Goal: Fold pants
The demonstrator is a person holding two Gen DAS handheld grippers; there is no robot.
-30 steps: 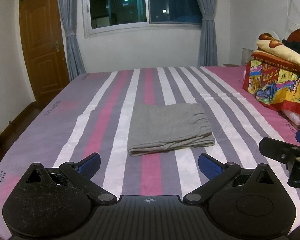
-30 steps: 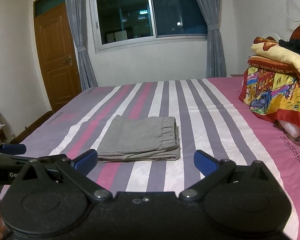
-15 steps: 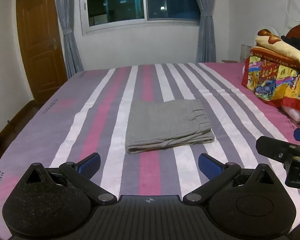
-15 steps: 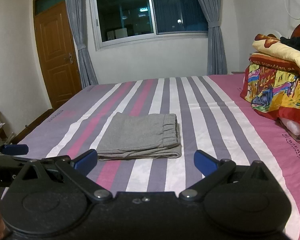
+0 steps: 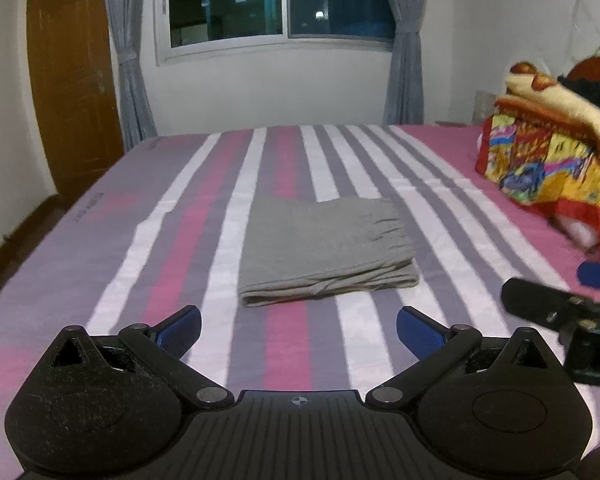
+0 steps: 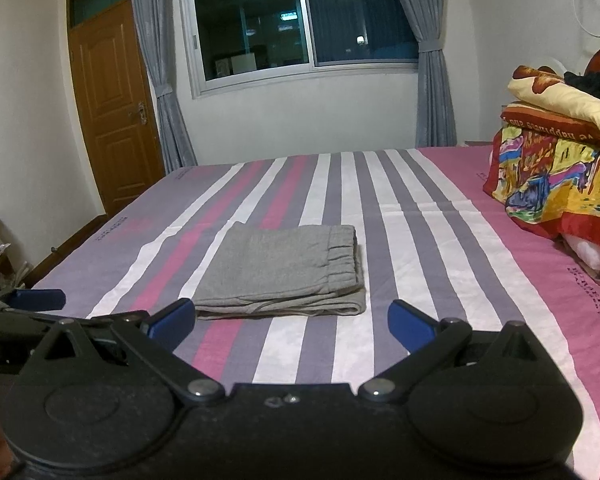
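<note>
Already folded into a thick rectangular bundle, the grey knit pants (image 5: 326, 252) lay flat on the bed's sheet with pink, white and grey-purple stripes (image 5: 112, 240), near the middle of the mattress. Their gathered elastic waistband sat at the 3 o'clock side of the bundle, and the stacked folded edges faced 6 o'clock, toward both cameras.

The left hand-held gripper (image 5: 299, 326) hovered above the sheet at the 6 o'clock edge of its own view, its two blue-padded fingers spread wide apart with nothing between them; the pants lay at 12 o'clock from it, near but apart. The right hand-held gripper (image 6: 291, 321) was likewise spread wide and empty, with the bundle at about 11 o'clock from the gap between its fingers, the left fingertip seeming close to the bundle's near corner in that view. Each tool showed in the other's camera: the right one at 3 o'clock in the left view, the left one at 9 o'clock in the right view.

A heap of multicoloured red and yellow blankets (image 6: 556, 172) was piled on the bed at 2 o'clock, well apart from the pants. Beyond the bed stood a dark sliding window (image 6: 300, 20) with grey-blue curtains (image 6: 160, 80), and a brown wooden door (image 6: 108, 108) at 10 o'clock.
</note>
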